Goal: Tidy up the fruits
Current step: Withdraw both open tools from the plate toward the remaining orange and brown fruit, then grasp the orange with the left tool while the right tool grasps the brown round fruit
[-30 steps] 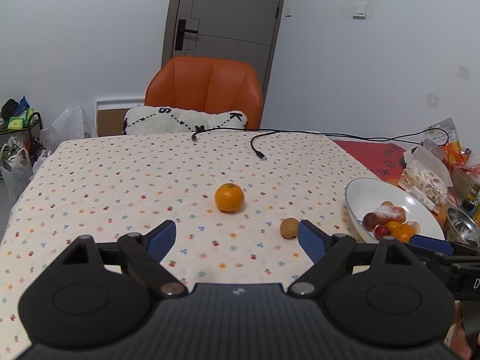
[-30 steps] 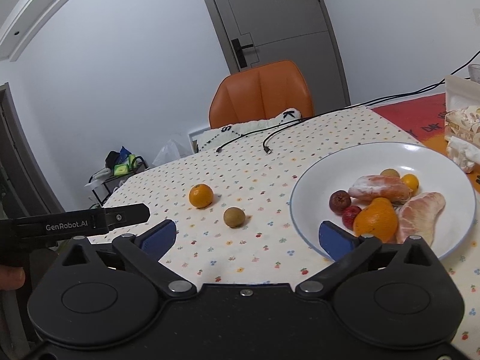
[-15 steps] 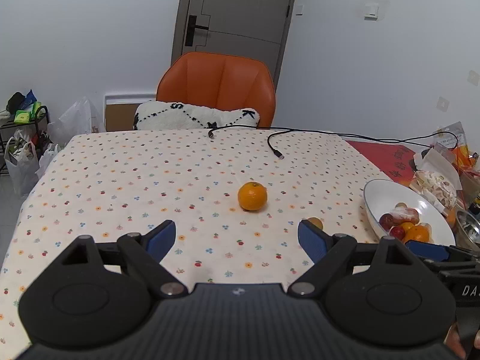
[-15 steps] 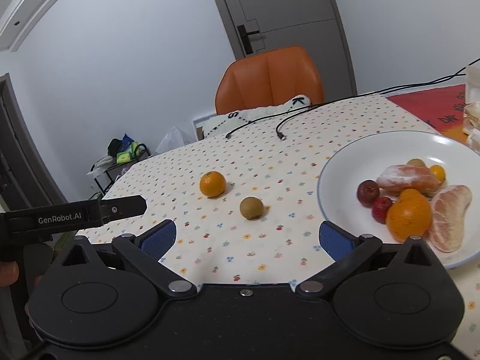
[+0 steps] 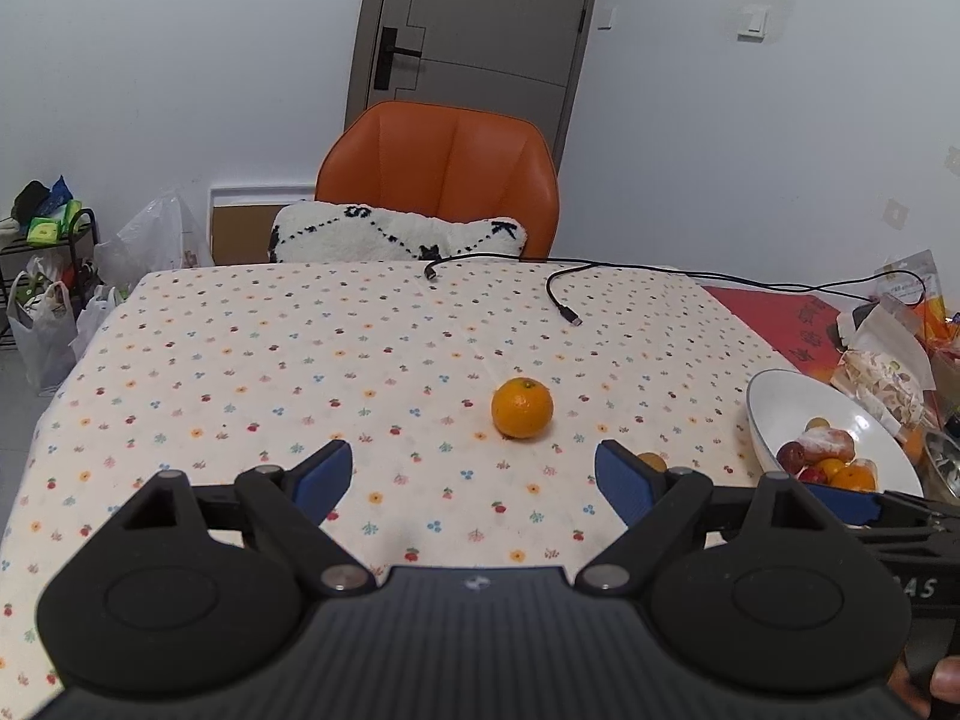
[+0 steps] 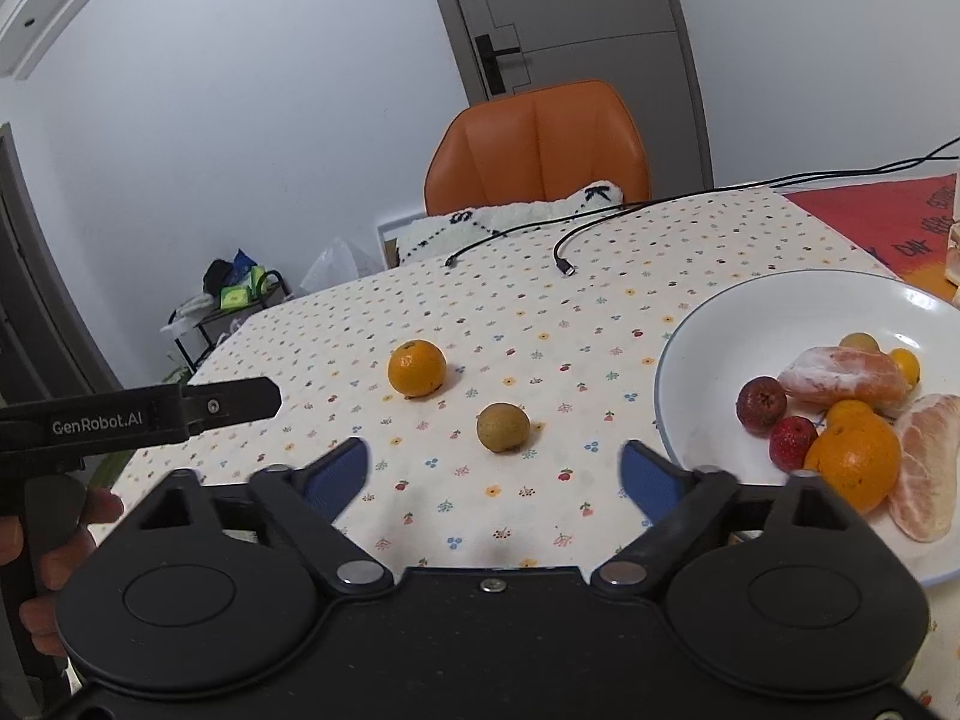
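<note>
An orange lies on the flowered tablecloth, with a small brown fruit close to its right. In the left wrist view that brown fruit is half hidden behind my right fingertip. A white plate at the right holds an orange, peeled citrus pieces, red berries and small yellow fruits. My left gripper is open and empty, short of the orange. Open and empty too, my right gripper hovers just in front of the brown fruit.
An orange chair with a white cushion stands at the table's far edge. Two black cables trail over the far right of the cloth. Snack packets and a red mat lie beyond the plate. Bags and a rack are on the floor at left.
Both grippers have drawn back and shifted left: the orange and brown fruit now sit further right in each view. Both stay open and nothing on the table moved.
</note>
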Demonstrator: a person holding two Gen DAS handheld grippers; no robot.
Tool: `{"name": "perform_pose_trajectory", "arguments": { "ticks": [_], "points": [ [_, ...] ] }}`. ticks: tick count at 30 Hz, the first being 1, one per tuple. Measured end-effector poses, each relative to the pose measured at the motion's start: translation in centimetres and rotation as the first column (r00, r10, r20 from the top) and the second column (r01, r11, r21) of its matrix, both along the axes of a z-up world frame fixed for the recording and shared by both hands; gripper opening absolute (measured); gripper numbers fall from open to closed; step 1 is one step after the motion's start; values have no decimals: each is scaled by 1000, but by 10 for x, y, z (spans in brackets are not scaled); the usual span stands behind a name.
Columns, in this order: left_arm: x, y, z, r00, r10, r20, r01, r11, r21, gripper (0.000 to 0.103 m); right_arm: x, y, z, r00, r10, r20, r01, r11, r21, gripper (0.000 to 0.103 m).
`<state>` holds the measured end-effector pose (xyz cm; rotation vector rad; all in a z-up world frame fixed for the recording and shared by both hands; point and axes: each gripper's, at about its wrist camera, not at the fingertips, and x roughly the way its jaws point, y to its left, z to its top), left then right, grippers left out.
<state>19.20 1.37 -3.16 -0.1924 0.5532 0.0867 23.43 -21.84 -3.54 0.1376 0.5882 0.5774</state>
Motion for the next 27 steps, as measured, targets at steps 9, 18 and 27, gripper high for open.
{"name": "perform_pose_trajectory", "arguments": {
  "ticks": [9, 18, 27],
  "points": [
    [15, 1, -4, 1000, -22, -10, 22, 1000, -9, 82, 13, 10, -1, 1000, 22, -13, -23, 1000, -21, 73],
    [34, 1, -11, 999, -34, -40, 34, 999, -14, 71, 31, 21, -7, 998, 41, -43, -43, 998, -46, 59],
    [53, 0, -14, 997, -44, -60, 43, 999, -20, 64, 46, 29, -10, 998, 53, -41, -56, 996, -75, 53]
  ]
}}
